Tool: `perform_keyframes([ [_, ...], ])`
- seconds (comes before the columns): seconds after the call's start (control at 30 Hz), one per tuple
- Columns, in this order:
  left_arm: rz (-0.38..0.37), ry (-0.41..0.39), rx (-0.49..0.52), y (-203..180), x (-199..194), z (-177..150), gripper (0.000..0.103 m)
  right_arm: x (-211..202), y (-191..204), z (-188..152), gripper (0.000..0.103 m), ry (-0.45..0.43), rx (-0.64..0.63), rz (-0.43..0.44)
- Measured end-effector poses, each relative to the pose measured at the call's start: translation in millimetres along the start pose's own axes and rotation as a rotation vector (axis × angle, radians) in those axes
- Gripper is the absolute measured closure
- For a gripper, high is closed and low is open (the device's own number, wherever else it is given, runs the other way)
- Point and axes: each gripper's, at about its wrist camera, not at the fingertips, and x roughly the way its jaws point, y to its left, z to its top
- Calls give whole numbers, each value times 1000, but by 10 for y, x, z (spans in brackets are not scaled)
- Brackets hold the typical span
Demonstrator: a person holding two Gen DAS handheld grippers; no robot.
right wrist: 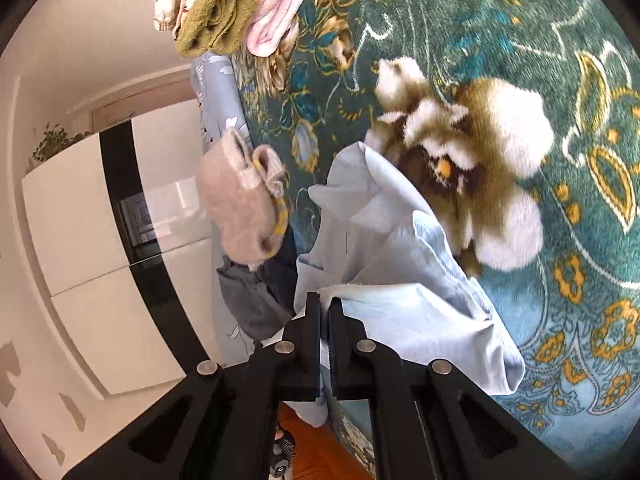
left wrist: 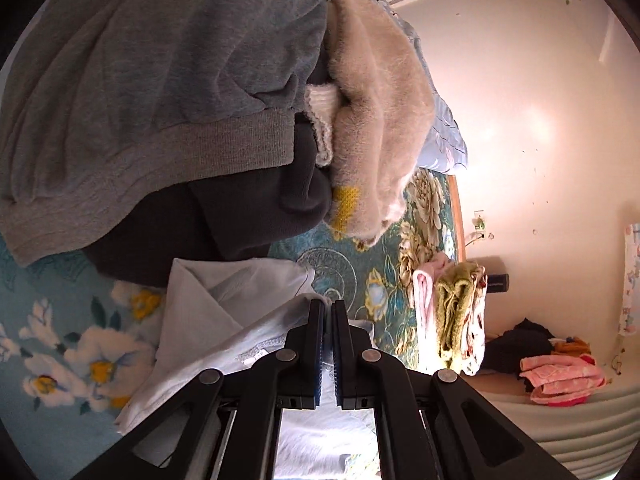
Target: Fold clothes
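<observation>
Holding the pale blue shirt (right wrist: 400, 280) up off the floral blanket (right wrist: 520, 60) with both tongs: left gripper (left wrist: 327, 312) and right gripper (right wrist: 324, 308) are each pressed together on an edge of its fabric, my guess being so it hangs open for a fold. Past the shirt sits the unfolded heap, grey sweatshirt (left wrist: 140, 92) over a fuzzy beige knit (left wrist: 380, 100) (probably next in line). Beyond the shirt, at the blanket's edge, a folded stack (left wrist: 452, 312) stays out of the way.
</observation>
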Motion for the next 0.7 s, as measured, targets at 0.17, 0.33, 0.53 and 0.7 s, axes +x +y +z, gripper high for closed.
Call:
perform_keyframes([
  [0.17, 3, 2, -4, -8, 149, 82, 95, -10, 200, 169, 96, -41, -51, -63],
  [0.33, -17, -6, 29, 105, -21, -19, 77, -171, 235, 188, 59, -93, -159, -122],
  [0.53, 82, 22, -25, 823, -346, -630, 66, -301, -364, -249, 59, -52, -141, -141],
  [0.7, 41, 89, -218, 1466, -317, -1013, 66, -194, -922, -707, 59, 3, -70, -175],
])
